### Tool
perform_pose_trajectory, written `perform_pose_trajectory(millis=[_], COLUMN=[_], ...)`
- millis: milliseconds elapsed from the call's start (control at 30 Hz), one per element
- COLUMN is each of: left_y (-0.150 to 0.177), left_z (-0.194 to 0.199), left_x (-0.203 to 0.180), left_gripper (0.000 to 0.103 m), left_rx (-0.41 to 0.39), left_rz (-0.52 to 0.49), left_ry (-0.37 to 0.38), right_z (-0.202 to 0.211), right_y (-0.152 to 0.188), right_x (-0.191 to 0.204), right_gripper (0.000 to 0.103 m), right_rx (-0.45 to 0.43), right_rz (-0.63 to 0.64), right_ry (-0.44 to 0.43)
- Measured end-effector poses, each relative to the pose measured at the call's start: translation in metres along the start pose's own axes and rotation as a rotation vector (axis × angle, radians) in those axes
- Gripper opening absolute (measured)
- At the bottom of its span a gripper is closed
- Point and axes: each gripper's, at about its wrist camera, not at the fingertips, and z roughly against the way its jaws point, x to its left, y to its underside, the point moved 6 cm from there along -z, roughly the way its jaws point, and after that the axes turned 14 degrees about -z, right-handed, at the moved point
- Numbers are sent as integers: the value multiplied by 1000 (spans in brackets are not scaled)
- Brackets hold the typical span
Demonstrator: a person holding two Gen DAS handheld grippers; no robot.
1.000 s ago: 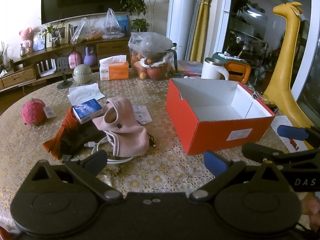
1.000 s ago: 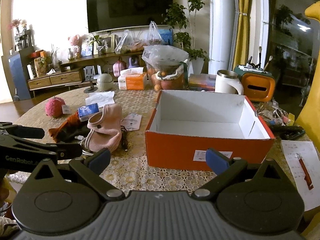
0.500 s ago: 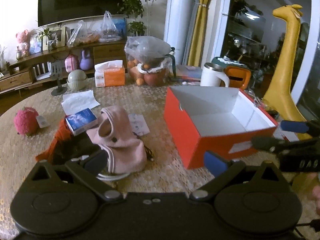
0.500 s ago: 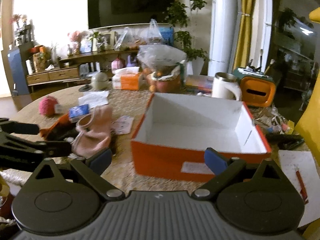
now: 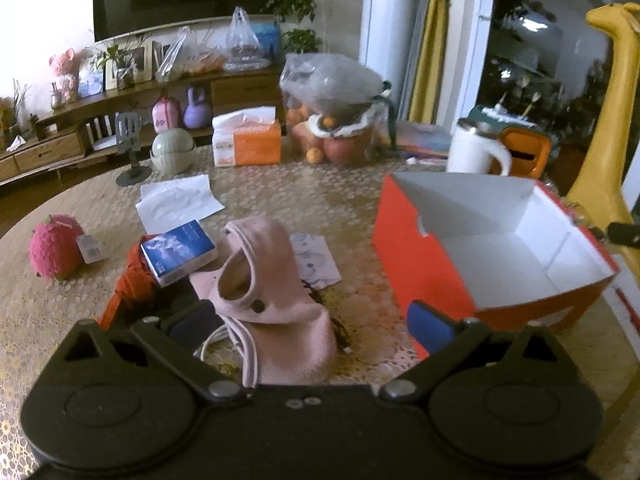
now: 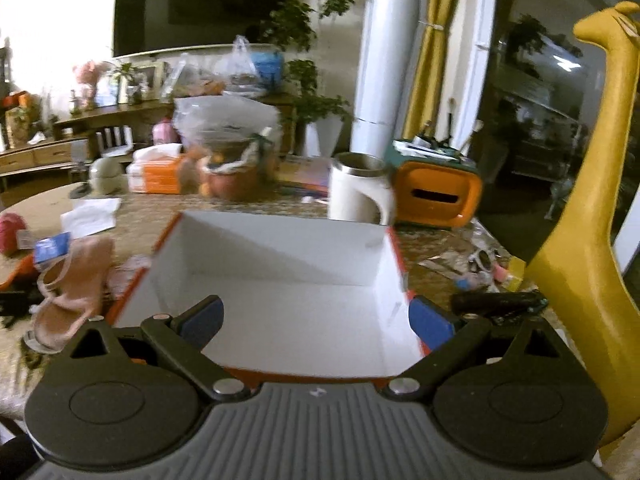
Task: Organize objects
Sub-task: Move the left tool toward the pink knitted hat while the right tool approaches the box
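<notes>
While the round table under its gold lace-patterned cloth (image 5: 280,200) fills a cluttered living room, the open orange cardboard shoebox (image 5: 420,264) sits empty at right. Left of it slumps the soft pink knitted hood (image 5: 272,292), likely light and floppy; pinching a bunched fold should serve best. Left gripper (image 5: 308,322) and right gripper (image 6: 316,318) both gape wide, holding nothing.
</notes>
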Motion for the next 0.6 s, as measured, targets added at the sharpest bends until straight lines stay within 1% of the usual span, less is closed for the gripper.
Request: perform_pose_trajectory(millis=[100, 167, 300, 367, 433, 600], left_y=[2, 3, 6, 8, 11, 18], left_z=[-14, -22, -42, -49, -56, -70], left_x=[3, 4, 7, 9, 11, 16], left_gripper=[101, 101, 101, 101, 101, 101], left_rx=[23, 34, 65, 82, 93, 110], left_rz=[3, -2, -16, -14, -11, -9], left_ry=[-4, -7, -23, -33, -40, -62], right_z=[-16, -29, -57, -69, -80, -99], right_y=[-7, -12, -16, -15, -12, -3], right_x=[-17, -27, -46, -54, -59, -70], right_gripper=[100, 97, 94, 86, 81, 61], right_rx=[22, 40, 98, 125, 155, 216], right_rz=[-20, -27, -38, -46, -52, -71], right_ry=[27, 46, 76, 89, 103, 119])
